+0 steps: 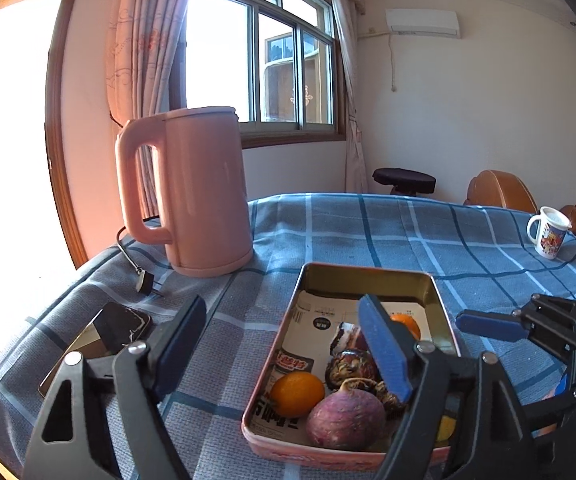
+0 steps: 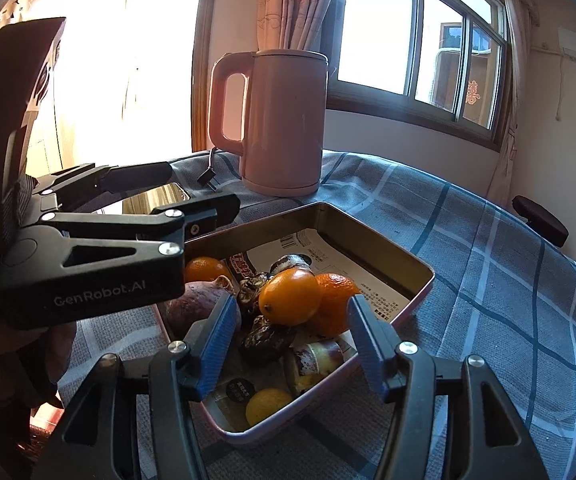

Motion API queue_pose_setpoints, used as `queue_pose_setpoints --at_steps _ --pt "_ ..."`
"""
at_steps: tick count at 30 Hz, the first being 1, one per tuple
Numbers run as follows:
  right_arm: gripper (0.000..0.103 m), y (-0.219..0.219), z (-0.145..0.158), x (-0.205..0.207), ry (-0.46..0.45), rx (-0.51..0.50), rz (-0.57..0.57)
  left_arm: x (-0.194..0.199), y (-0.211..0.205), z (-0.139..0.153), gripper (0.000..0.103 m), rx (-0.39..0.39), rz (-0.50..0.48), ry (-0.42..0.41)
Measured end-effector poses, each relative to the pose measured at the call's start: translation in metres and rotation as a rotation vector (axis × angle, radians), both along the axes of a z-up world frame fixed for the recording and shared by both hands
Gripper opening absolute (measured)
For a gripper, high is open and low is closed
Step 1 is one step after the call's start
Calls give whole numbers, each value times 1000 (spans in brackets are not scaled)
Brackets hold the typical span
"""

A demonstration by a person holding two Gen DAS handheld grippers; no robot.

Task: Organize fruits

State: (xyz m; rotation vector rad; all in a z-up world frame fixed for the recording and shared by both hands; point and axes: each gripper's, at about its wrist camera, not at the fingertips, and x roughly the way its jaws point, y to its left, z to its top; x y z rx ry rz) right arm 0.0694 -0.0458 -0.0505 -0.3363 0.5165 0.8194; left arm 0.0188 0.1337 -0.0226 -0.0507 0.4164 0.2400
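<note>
A pink metal tray lined with paper sits on the blue plaid tablecloth. It holds an orange, a purple round root, dark wrinkled fruits and another orange. In the right wrist view the tray holds oranges, the purple root, dark fruits, a small yellow fruit and a wrapped snack. My left gripper is open and empty over the tray's near left edge. My right gripper is open and empty above the fruits.
A pink electric kettle stands behind the tray, its plug lying loose. A phone lies at the left. A white printed mug stands at the far right. The right gripper shows right of the tray.
</note>
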Motion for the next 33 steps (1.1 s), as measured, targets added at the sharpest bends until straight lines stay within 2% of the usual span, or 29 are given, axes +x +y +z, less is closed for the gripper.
queue_pose_setpoints --at_steps 5,13,16,20,33 --pt "59 -22 12 0 -39 22 -74 -9 -3 13 91 -7 -5 -50" --pt "60 -45 25 6 -68 69 -158 -8 -12 14 91 7 -16 -51" --pt "61 -49 26 6 -71 77 -170 -8 -14 14 91 10 -19 -49" --pt "61 -53 28 6 -79 91 -184 -9 -16 15 99 18 -12 -55" --pt "61 -62 30 6 -87 121 -204 -7 -19 13 99 28 -18 -47"
